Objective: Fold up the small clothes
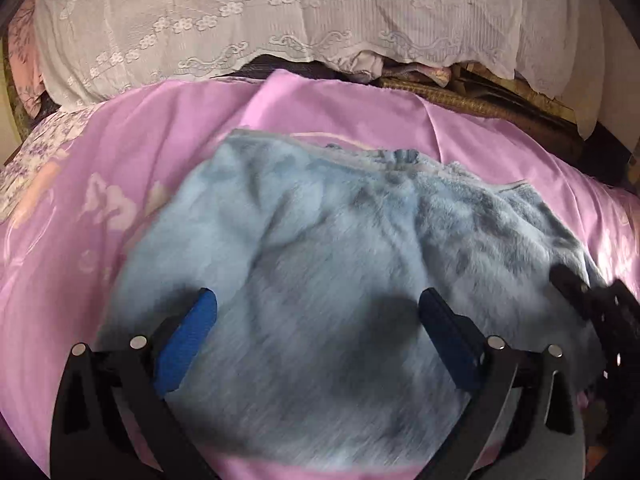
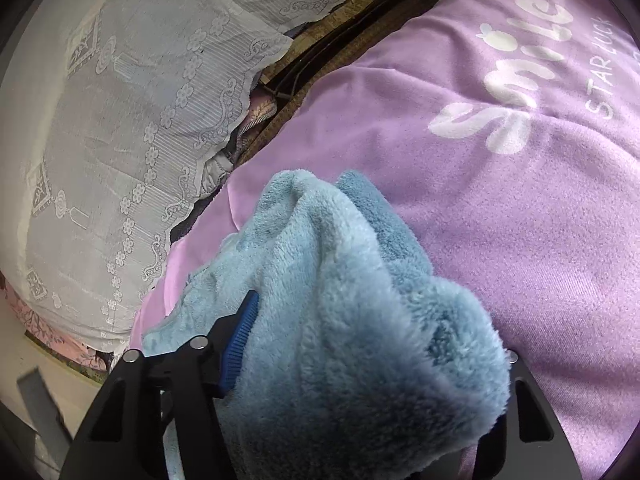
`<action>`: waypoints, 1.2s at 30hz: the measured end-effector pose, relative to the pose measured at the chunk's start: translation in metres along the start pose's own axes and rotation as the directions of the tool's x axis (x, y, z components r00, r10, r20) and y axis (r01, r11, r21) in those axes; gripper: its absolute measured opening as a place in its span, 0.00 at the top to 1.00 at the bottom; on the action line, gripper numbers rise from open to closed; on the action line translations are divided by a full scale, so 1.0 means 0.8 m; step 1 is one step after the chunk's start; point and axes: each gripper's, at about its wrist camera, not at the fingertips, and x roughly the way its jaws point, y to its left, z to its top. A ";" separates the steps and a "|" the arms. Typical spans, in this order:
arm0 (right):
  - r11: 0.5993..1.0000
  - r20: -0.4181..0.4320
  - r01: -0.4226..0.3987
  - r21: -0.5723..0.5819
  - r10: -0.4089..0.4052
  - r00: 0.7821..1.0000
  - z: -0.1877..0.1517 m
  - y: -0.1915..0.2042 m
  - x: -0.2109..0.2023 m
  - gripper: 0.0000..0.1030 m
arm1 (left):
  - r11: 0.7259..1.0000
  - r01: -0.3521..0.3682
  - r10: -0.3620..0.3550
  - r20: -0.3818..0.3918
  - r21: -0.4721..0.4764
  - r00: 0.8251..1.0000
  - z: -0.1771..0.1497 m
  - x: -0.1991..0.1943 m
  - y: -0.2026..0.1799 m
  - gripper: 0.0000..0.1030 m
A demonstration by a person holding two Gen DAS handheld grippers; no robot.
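A fluffy light-blue garment [image 1: 320, 264] lies spread on a pink-purple blanket [image 1: 120, 152]. My left gripper [image 1: 316, 304] hovers over the garment's near part with its blue-padded jaws wide apart and nothing between them. In the left wrist view the right gripper [image 1: 596, 304] shows as a black shape at the garment's right edge. In the right wrist view the garment [image 2: 352, 300] is bunched and raised, draped over my right gripper [image 2: 320, 320]. Its left blue pad [image 2: 240, 340] shows against the cloth; the right finger is hidden under the fleece.
The purple blanket [image 2: 500, 200] with white "smile" lettering covers the surface. White lace-covered bedding [image 1: 280, 20] lies along the far side, also at the left of the right wrist view [image 2: 112, 140]. A woven mat and dark clutter [image 1: 480, 100] sit between them.
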 end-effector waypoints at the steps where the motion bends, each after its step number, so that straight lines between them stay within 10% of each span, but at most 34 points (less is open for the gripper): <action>1: 1.000 -0.001 0.001 -0.002 -0.001 1.000 0.000 0.001 0.000 0.44 | 1.000 -0.010 0.010 -0.011 -0.015 1.000 -0.005 -0.002 0.012 0.05; 5: 1.000 -0.001 -0.004 -0.004 0.004 1.000 0.001 0.000 0.001 0.50 | 0.999 0.031 -0.032 -0.016 -0.036 0.999 -0.012 -0.021 0.045 0.05; 10: 1.000 0.004 -0.002 -0.021 0.003 1.000 0.000 0.004 -0.001 0.54 | 0.993 -0.116 0.118 0.096 -0.027 0.988 -0.011 -0.057 0.107 0.04; 15: 1.000 0.003 0.002 -0.026 -0.002 1.000 -0.001 0.006 -0.002 0.54 | 0.968 -0.009 -0.014 -0.089 -0.251 0.996 -0.040 0.008 0.173 0.04; 22: 1.000 -0.017 -0.001 0.026 0.001 1.000 -0.003 0.001 -0.014 0.55 | 0.991 -0.050 0.043 -0.054 -0.122 0.998 -0.033 0.001 0.144 0.04; 36: 0.978 0.112 0.091 -0.186 -0.071 0.991 -0.012 0.088 -0.038 0.69 | 0.967 0.094 -0.123 -0.111 -0.239 0.986 -0.005 0.012 0.194 0.04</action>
